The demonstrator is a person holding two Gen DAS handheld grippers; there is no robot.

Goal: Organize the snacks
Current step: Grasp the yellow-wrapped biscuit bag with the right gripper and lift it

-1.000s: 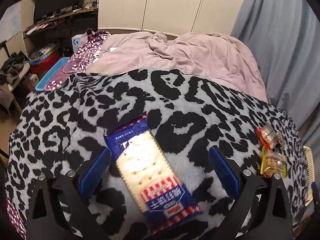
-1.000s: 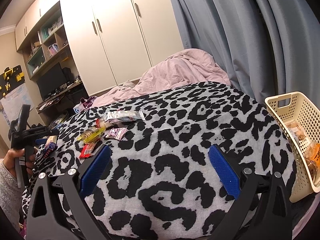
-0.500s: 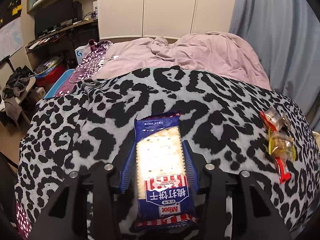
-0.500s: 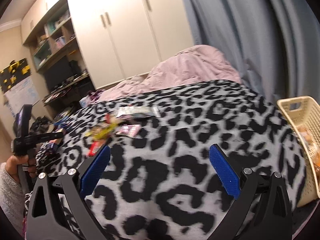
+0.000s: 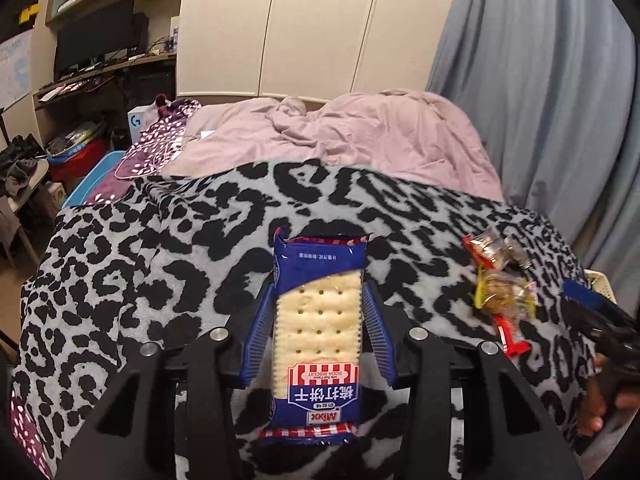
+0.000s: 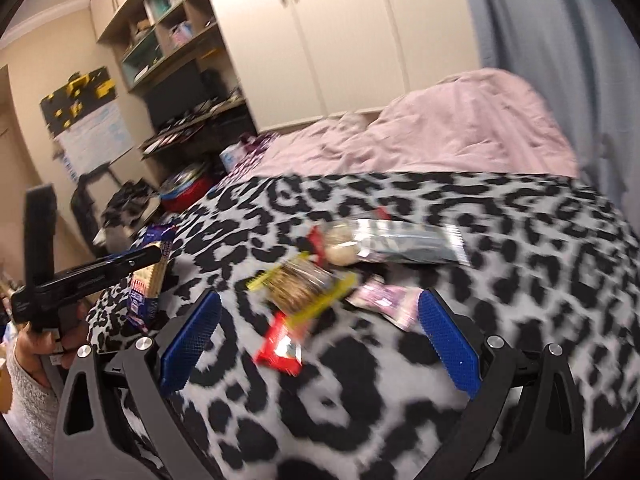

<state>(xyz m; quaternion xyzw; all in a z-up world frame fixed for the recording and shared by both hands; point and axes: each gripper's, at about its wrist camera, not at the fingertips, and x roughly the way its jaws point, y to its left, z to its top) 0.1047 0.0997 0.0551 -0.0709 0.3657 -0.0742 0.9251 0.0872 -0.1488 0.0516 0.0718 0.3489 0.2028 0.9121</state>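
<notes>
The soda biscuit pack (image 5: 318,332) sits low in the centre of the left wrist view, clamped between the blue pads of the left gripper (image 5: 318,334) above the leopard-print blanket (image 5: 160,280). In the right wrist view the right gripper (image 6: 320,344) stands wide, holding nothing, with a blurred cluster of small snacks (image 6: 308,280) lying between and beyond its fingers.

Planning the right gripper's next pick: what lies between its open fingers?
In the right wrist view, the right gripper stands open over the leopard-print blanket, with a red wrapper between its fingers and a yellow-edged packet just beyond.
</notes>
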